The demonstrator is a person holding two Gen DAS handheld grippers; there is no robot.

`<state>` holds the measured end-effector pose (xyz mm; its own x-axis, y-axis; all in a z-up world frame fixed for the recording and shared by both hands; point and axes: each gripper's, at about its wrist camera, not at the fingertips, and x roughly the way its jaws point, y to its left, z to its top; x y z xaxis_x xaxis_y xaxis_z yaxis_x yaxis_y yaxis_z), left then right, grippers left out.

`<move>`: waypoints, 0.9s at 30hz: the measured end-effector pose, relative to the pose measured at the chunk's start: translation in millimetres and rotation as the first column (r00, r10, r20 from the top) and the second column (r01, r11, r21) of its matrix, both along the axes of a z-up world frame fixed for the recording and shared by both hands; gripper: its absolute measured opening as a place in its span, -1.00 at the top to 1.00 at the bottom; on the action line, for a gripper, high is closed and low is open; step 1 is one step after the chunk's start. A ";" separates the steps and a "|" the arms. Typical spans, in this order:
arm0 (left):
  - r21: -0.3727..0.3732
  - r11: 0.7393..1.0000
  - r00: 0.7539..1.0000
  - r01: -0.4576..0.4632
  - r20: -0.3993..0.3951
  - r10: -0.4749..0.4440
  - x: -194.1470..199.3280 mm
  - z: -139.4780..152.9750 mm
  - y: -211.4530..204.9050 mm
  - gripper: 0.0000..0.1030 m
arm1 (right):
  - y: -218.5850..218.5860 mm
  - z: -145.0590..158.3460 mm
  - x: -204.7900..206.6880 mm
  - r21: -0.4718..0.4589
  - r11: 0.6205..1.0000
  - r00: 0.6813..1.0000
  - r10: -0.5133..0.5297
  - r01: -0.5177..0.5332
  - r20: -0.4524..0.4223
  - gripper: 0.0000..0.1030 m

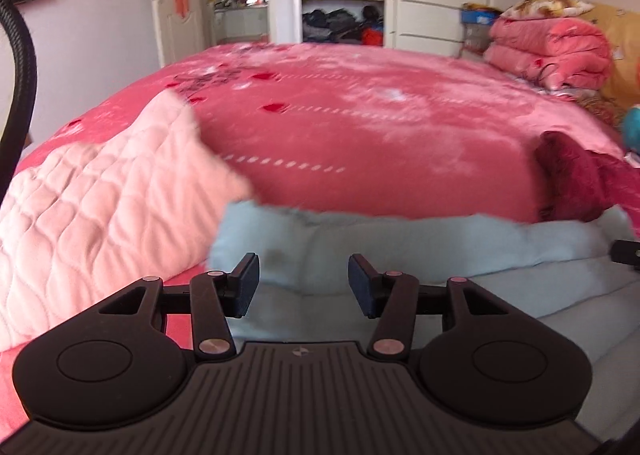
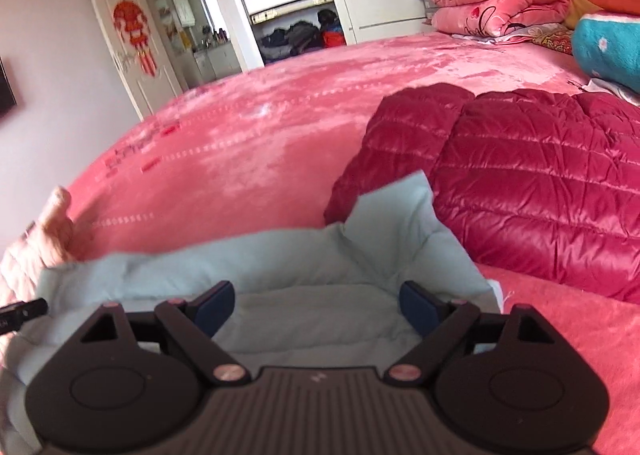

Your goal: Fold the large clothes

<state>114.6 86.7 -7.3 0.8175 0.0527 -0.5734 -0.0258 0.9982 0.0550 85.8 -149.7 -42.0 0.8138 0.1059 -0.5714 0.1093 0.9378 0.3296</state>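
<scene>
Pale blue padded soft garment (image 2: 280, 267) bunched on the pink plush bed (image 2: 248, 143), just beside the crimson quilted jacket (image 2: 540, 191). Both claws, left claw (image 1: 304, 283) and right claw (image 2: 318, 309), spread, empty. Probably light, floppy, best pinched along the near hem.

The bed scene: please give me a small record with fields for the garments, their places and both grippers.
surface: bed with pink cover
garment in front: pale blue padded garment, under both grippers
garment to its left: light pink quilted garment
garment to its right: dark red quilted jacket
left gripper: open, nothing between the pads
right gripper: open, nothing held
</scene>
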 end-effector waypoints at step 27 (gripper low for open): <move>0.011 0.994 0.994 0.105 -0.043 -0.105 61.3 -71.5 -76.2 -0.39 | -2.7 -45.0 37.1 -0.131 0.991 1.000 0.019 -0.022 -0.022 -0.85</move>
<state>176.0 10.5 -78.7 0.7938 -0.0247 -0.6076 0.0820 0.9944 0.0666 123.0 -152.3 -87.0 0.8000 0.0450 -0.5984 0.0955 0.9749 0.2009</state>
